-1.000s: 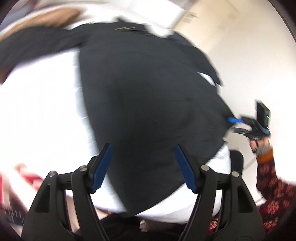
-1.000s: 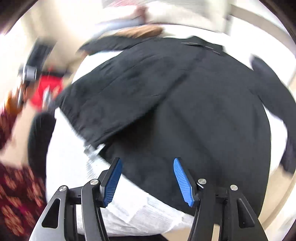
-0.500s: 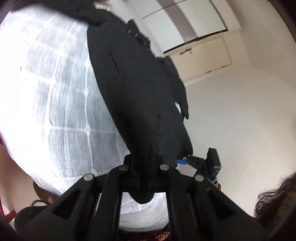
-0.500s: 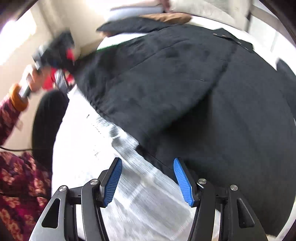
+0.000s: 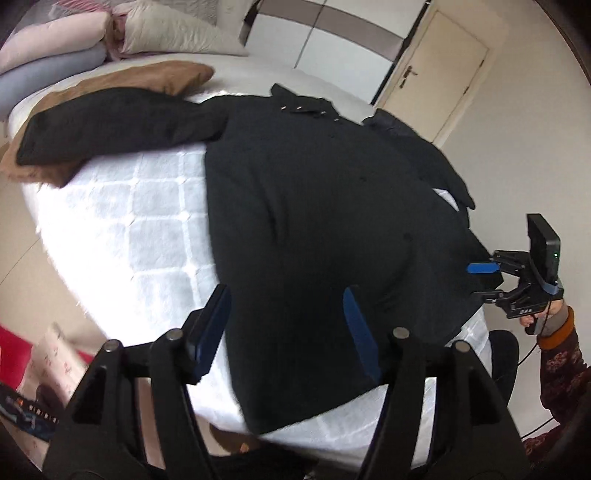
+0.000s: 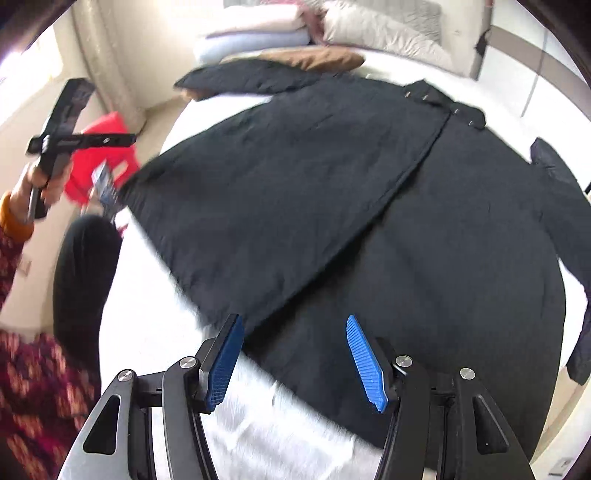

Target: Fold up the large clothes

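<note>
A large black coat [image 5: 317, 206] lies spread flat on a white quilted bed [image 5: 140, 229], collar at the far end, one sleeve [image 5: 110, 125] stretched out to the left. In the right wrist view the coat [image 6: 369, 206] shows one front panel lying over the other. My left gripper [image 5: 288, 325] is open and empty, above the coat's hem. My right gripper [image 6: 293, 354] is open and empty above the hem's near edge; it also shows in the left wrist view [image 5: 517, 273] beside the coat's right edge.
A brown cushion [image 5: 147, 77] lies under the left sleeve. Pillows and folded bedding [image 5: 122, 33] are stacked at the head of the bed. A door [image 5: 436, 70] stands at the far right. A red object [image 6: 99, 155] sits on the floor to the left.
My left gripper was shut on the coat's hem half a second ago and has let go; it is now open and pulled back. The coat lies flatter. My right gripper stayed open.
</note>
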`<state>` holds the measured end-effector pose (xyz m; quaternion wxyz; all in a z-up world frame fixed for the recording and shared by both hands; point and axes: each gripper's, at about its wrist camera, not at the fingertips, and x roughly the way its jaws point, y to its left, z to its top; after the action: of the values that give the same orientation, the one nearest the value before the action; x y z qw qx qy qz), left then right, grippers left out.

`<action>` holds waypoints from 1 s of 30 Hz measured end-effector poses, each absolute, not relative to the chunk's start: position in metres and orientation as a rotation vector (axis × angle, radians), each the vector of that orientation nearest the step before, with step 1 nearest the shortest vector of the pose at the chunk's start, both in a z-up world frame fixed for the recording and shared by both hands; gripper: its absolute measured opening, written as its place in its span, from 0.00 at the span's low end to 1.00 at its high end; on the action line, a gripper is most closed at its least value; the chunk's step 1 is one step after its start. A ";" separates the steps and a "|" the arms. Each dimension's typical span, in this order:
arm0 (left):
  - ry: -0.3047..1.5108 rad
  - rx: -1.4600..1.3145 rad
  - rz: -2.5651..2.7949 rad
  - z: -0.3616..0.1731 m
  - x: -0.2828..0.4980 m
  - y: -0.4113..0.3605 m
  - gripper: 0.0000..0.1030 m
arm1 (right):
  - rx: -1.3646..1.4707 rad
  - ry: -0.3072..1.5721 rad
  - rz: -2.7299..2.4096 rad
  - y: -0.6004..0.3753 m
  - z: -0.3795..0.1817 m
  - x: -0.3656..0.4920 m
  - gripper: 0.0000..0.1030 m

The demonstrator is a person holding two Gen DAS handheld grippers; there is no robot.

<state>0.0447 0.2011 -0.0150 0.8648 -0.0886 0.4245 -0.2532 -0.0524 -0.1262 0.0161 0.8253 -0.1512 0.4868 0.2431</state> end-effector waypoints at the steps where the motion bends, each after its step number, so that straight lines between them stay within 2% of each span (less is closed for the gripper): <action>1: 0.870 -0.180 -0.559 -0.017 0.054 0.185 0.67 | -0.301 1.022 0.512 -0.120 0.015 -0.040 0.58; 4: 0.889 -0.133 -0.584 -0.043 0.077 0.138 0.67 | -0.290 1.014 0.497 -0.091 -0.004 -0.010 0.58; 7: 1.041 -0.086 -0.612 -0.098 0.082 0.110 0.67 | -0.292 1.077 0.479 -0.075 -0.037 0.006 0.58; 8: 1.029 -0.051 -0.620 -0.113 0.067 0.101 0.67 | -0.301 1.107 0.463 -0.076 -0.053 0.006 0.58; 11: 1.065 0.037 -0.711 -0.104 0.041 0.101 0.67 | -0.358 1.067 0.465 -0.087 -0.057 -0.025 0.61; 12: 1.092 0.024 -0.737 -0.100 0.036 0.106 0.67 | -0.376 1.088 0.451 -0.091 -0.056 -0.030 0.70; 14: 1.120 -0.007 -0.737 -0.088 0.033 0.119 0.67 | -0.360 1.134 0.442 -0.100 -0.050 -0.036 0.73; 17: 1.077 -0.089 -0.646 -0.065 0.045 0.148 0.70 | -0.336 1.145 0.396 -0.109 -0.032 -0.032 0.74; 19: 1.030 -0.176 -0.572 -0.051 0.059 0.177 0.84 | -0.302 1.101 0.371 -0.112 -0.017 -0.026 0.74; 23: 0.981 -0.360 -0.383 -0.040 0.094 0.235 0.87 | -0.269 1.076 0.339 -0.102 0.007 0.002 0.76; 30: 0.971 -0.629 -0.094 -0.052 0.145 0.316 0.87 | -0.235 1.003 0.342 -0.082 0.029 0.060 0.77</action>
<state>0.1447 0.3158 -0.0525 0.8361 -0.2974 0.4588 -0.0442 0.0601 -0.0819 0.0294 0.8563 -0.1120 0.4772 0.1629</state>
